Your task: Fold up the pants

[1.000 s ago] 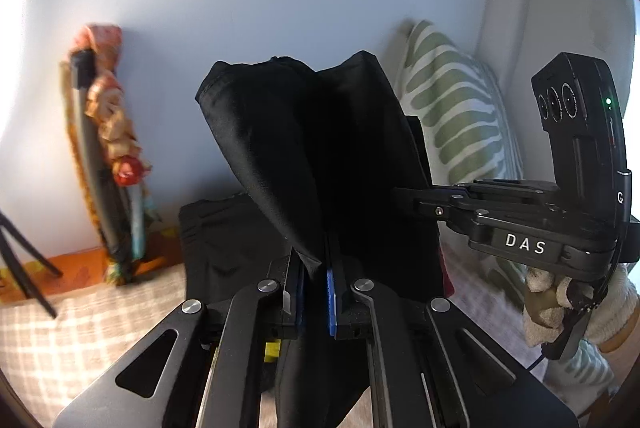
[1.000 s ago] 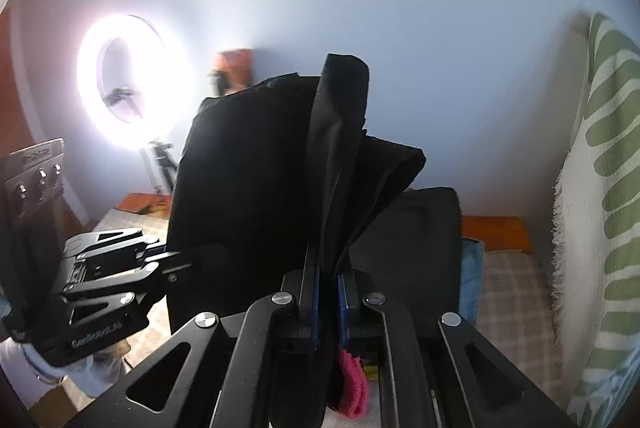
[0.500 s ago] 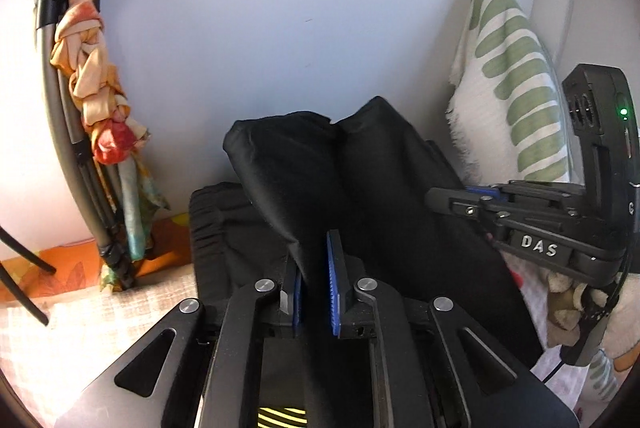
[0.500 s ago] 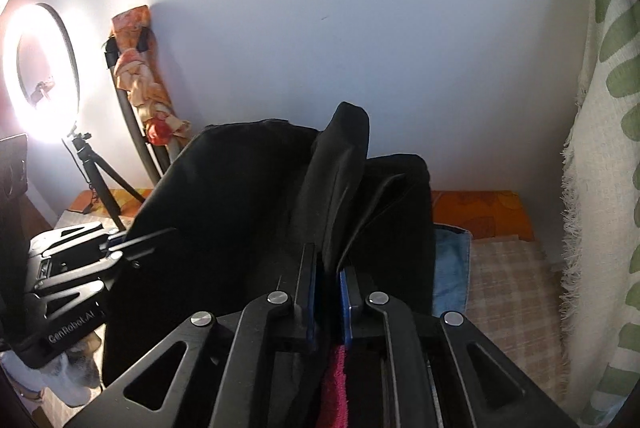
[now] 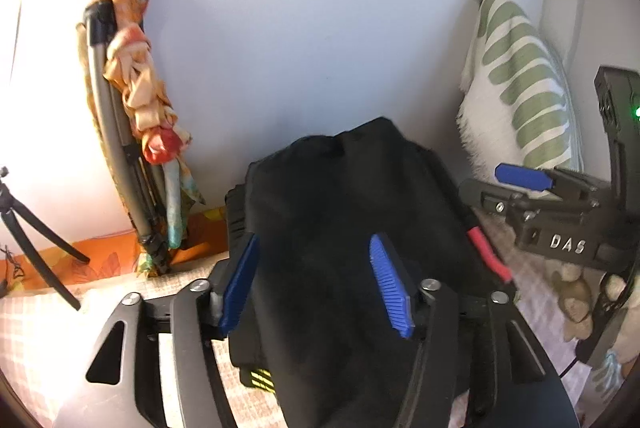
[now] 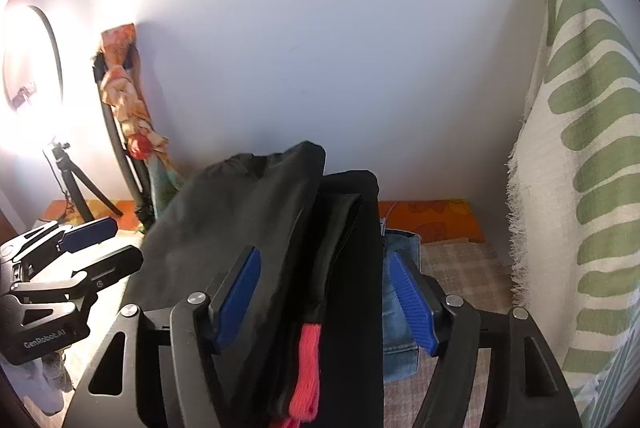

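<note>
surface: checked bedspread point(image 6: 460, 264) | on it: black pants point(image 5: 352, 228), folded jeans point(image 6: 398, 332), tripod point(image 5: 36, 248)

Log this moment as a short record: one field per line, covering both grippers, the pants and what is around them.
left gripper: open, blue pads either side of the fabric
right gripper: open, blue pads apart
black pants: bunched in a heap on the checked cloth, not clamped
pink cord: hangs along the pants
jeans: beside the pants, to their right
striped blanket: hangs at far right
ring light: lit, far left
</note>
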`<state>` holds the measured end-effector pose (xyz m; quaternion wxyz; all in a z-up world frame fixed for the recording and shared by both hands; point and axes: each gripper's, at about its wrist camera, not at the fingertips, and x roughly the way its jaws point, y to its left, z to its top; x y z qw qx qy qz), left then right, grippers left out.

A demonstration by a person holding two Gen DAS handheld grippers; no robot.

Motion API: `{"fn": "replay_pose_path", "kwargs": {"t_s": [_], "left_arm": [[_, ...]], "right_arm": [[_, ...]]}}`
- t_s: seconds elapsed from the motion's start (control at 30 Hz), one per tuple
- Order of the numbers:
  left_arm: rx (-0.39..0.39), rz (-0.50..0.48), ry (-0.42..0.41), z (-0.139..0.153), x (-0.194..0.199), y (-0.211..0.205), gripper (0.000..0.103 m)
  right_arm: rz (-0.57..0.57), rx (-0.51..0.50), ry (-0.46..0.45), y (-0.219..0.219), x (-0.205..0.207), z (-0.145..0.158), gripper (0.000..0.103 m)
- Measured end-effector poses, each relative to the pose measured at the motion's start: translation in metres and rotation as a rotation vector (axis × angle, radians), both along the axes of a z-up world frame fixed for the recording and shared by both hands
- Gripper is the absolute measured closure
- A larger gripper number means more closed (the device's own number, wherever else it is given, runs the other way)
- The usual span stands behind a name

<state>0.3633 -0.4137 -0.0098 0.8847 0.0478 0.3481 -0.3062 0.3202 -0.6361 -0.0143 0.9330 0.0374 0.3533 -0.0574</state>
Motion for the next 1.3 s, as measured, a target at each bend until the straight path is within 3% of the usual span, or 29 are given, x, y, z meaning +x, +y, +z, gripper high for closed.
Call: {"fn": "replay_pose_path", "kwargs": {"t_s": [0.17,0.63,0.73,1.07,1.3], "left_arm": [[0.002,-0.008,-0.032,0.021,-0.024,0.005,0.033],[-0.053,0.014,-0.094,0.063,-0.112,0.052,0.032],[-0.067,0.027,-0.117,0.068,-0.133,0.067,0.021],[-0.047,0.03,-0.158,0.06,-0.194,0.105,0.021],[-0.064,0.061,-0.117,0.036,-0.221,0.133,0.021]], "right_arm": [[-0.001,-0.012,-0.028,0.011,-0.017,0.012,0.019],[0.025,-0.008,-0.144,0.049,-0.104,0.051,0.003],[0.041,-0.007,-0.169,0.063,-0.126,0.054,0.0],[0.056,-0.014,-0.177,0.113,-0.187,0.034,0.0],[0.018,-0.007,-0.189,0.132,-0.217,0.007,0.0]]}}
